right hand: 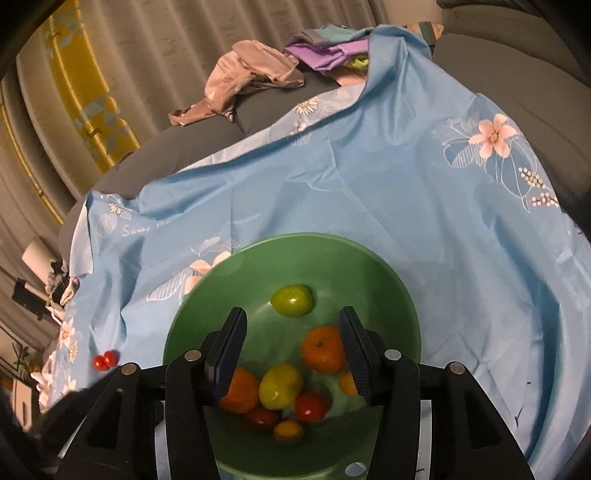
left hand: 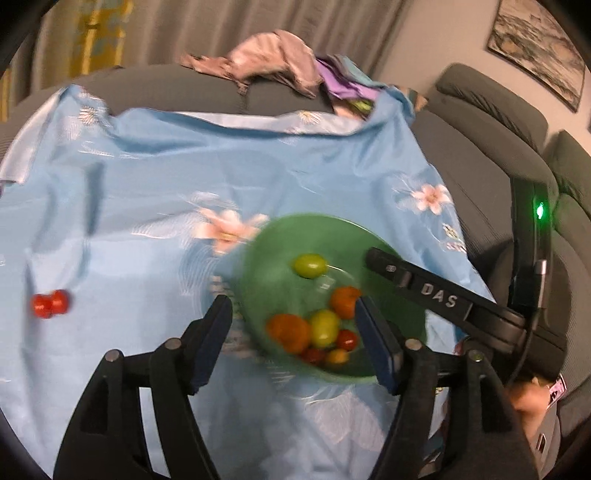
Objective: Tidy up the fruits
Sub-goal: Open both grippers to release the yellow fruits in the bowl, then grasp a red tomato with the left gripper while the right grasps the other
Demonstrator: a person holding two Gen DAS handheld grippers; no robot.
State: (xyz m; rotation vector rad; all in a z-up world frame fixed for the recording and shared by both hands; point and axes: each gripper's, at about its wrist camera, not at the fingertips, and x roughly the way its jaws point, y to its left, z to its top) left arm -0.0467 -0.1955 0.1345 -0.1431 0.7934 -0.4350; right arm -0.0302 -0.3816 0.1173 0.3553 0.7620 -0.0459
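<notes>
green bowl (right hand: 399,291) sitting on a light blue flowered sheet (right hand: 369,184), draped over a grey sofa (left hand: 491,122). inside the bowl, a heap of fruit: one green fruit (right hand: 291,300) alone on the far side, apart from the rest; an orange (right hand: 323,349) toward the right; a second orange (right hand: 242,391) toward the left, touching a yellow-green fruit (right hand: 280,386) in the middle; a red tomato (right hand: 311,406) just near of that, a darker red one (right hand: 263,418) beside it, a small yellow-orange fruit (right hand: 289,430) nearest of all, and another orange piece (right hand: 347,382) half hidden behind the right claw's finger.

two red cherry tomatoes (left hand: 50,303), touching each other, lying on the sheet well to the left of the bowl, outside it.

right claw (right hand: 291,354) poised above the bowl, jaws parted, nothing pinched between the pads; fruit visible through the gap below. seen from the left wrist view as a black arm marked "das" reaching in over the bowl's right rim.

left claw (left hand: 293,334) also parted wide and empty, hanging over the bowl's near-left edge, picture smeared with blur around the bowl.

crumpled pinkish cloth (left hand: 266,59) and a purple cloth (left hand: 340,79) piled at the far edge of the sofa, beyond the sheet. grey curtains (left hand: 221,26) behind.
</notes>
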